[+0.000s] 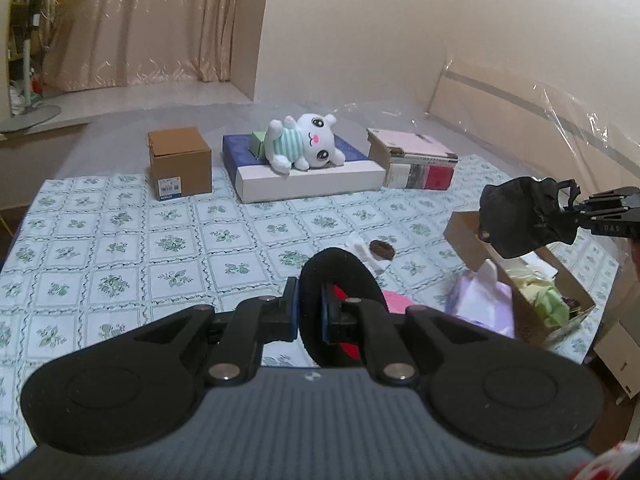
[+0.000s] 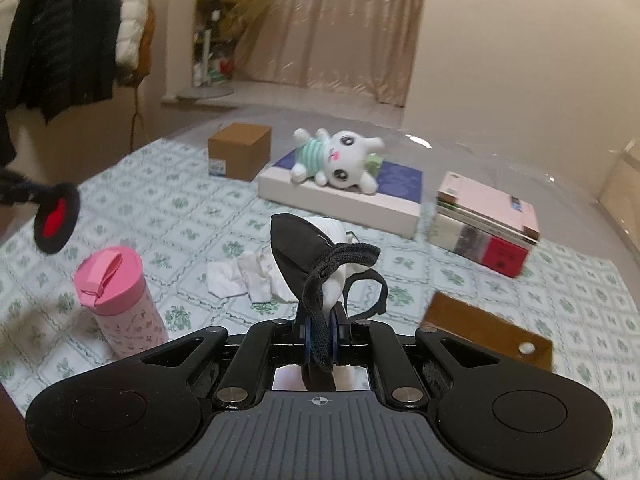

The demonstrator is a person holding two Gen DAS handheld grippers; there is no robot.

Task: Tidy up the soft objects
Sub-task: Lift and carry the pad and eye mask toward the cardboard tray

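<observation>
Both grippers are raised above the patterned cloth. The left gripper has jaws clamped on a black round pad; the right gripper is clamped on a black mask. Recommendation: keep both grips firm, carry level to the open cardboard box, and release only once over it.
</observation>
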